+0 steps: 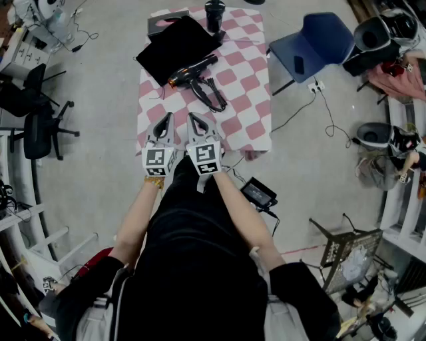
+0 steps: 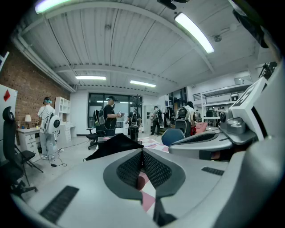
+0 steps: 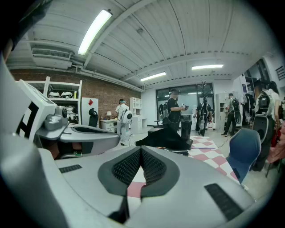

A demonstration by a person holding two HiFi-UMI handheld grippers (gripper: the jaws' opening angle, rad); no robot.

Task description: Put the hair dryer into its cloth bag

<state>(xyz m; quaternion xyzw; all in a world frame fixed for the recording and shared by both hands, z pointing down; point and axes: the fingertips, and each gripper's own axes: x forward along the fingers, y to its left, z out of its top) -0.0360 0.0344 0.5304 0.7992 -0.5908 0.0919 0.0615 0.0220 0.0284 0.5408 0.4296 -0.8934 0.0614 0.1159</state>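
Observation:
A black hair dryer [image 1: 190, 72] with a copper nozzle lies on the pink-and-white checked table [image 1: 249, 113], its cord [image 1: 214, 97] coiled beside it. The black cloth bag [image 1: 175, 48] lies flat at the table's far left and also appears as a dark heap, the cloth bag [image 3: 165, 139] and cloth bag [image 2: 113, 144]. My left gripper [image 1: 164, 121] and right gripper [image 1: 195, 120] hover side by side over the table's near edge, well short of the dryer. Both are shut with nothing between the pads, the left gripper [image 2: 142, 153] and right gripper [image 3: 140, 151] showing meeting jaws.
A black cylinder [image 1: 214, 13] stands at the table's far edge. A blue chair [image 1: 313, 43] sits right of the table, black office chairs [image 1: 36, 123] to the left. A power adapter [image 1: 258, 193] and cables lie on the floor. Several people [image 3: 173, 111] stand beyond the table.

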